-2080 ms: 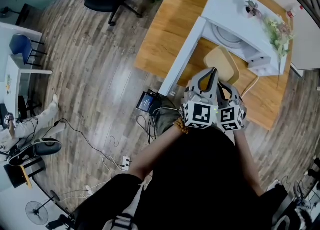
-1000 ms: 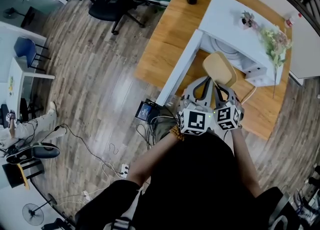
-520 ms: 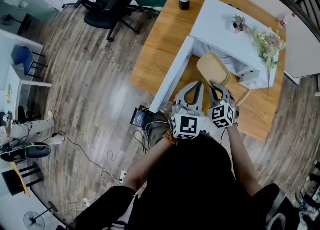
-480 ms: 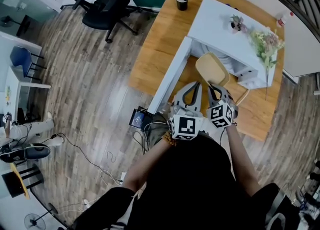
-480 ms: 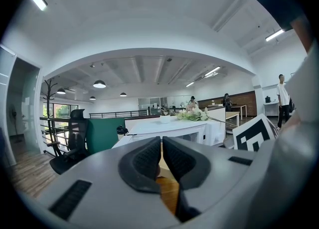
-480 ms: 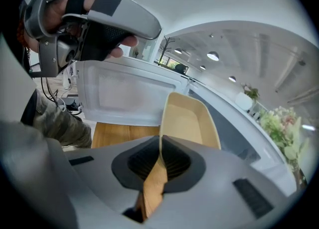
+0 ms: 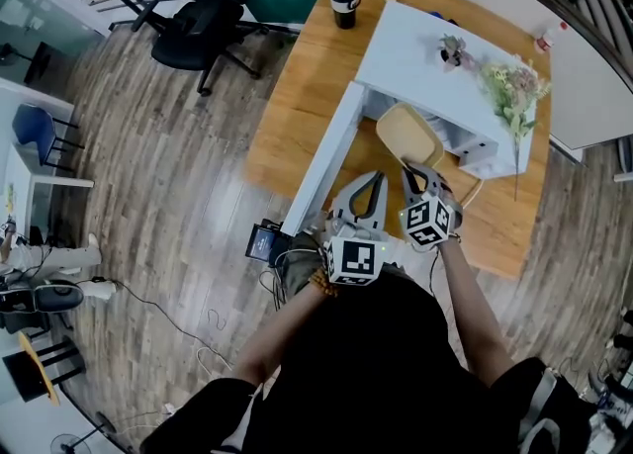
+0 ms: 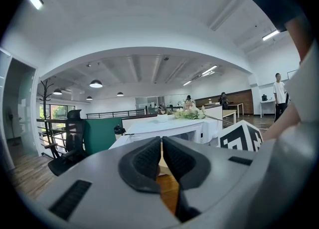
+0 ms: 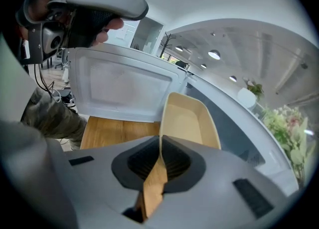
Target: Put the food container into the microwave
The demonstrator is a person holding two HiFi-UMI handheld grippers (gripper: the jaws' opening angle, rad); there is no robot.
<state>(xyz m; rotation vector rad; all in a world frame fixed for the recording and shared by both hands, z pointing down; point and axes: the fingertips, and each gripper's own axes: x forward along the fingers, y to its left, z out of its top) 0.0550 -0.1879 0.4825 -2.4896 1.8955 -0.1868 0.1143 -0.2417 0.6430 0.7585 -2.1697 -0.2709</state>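
Note:
The food container (image 7: 406,134) is a shallow beige tray, empty inside, and it hangs in front of the white microwave (image 7: 435,56). My right gripper (image 7: 409,169) is shut on the tray's near rim (image 9: 160,138), and the tray (image 9: 192,120) points at the microwave's opening. The microwave door (image 7: 322,157) stands swung open to the left; in the right gripper view the door (image 9: 122,91) lies just left of the tray. My left gripper (image 7: 373,179) floats beside the right one, level, its jaws (image 8: 162,145) together with nothing between them.
The microwave stands on a wooden table (image 7: 307,86) with a black cup (image 7: 343,0) at the far corner. A small plant pot (image 7: 452,46) and a bunch of flowers (image 7: 511,86) lie on the microwave. An office chair (image 7: 193,17) and floor cables (image 7: 265,241) are to the left.
My right gripper has carried the tray a little forward and down toward the microwave's open front. The left gripper has kept its place beside it.

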